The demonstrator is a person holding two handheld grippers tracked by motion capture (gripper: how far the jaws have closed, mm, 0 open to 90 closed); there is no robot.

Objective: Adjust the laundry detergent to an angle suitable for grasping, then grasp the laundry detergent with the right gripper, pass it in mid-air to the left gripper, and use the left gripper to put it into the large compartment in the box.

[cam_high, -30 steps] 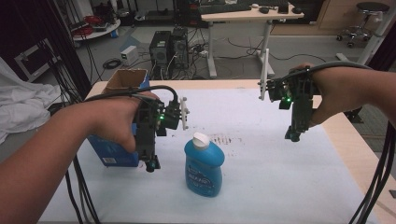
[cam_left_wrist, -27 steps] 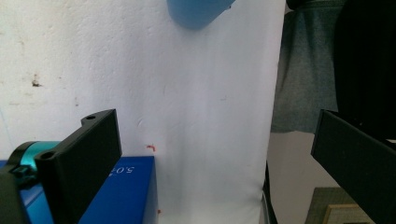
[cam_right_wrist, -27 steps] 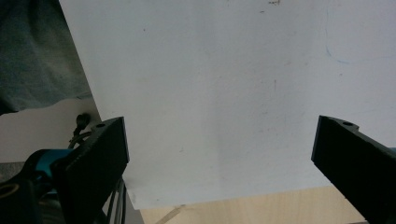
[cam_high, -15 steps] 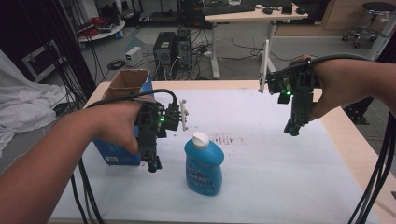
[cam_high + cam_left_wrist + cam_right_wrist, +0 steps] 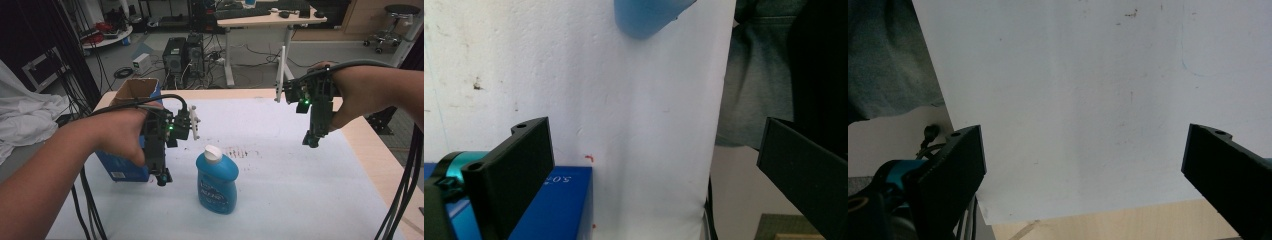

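Note:
A blue bottle point(image 5: 216, 181) with a white cap stands upright on the white sheet point(image 5: 280, 175) near the table's front middle; its base point(image 5: 649, 17) edges into the top of the left gripper view. My left gripper point(image 5: 161, 178) hangs just left of the bottle, pointing down, jaws wide apart with nothing between them point(image 5: 651, 170). Held above the sheet at the right, my right gripper point(image 5: 310, 141) also points down, open and empty point(image 5: 1083, 165).
A blue cardboard box point(image 5: 131, 131), open at the top, stands at the table's left edge behind my left hand; its corner point(image 5: 559, 205) lies under the left jaw. Bare wood table edge point(image 5: 380, 165) runs along the right. Cables trail from both grippers.
My right gripper has lifted slightly and drifted a little toward the back. The left gripper and the bottle have held their places.

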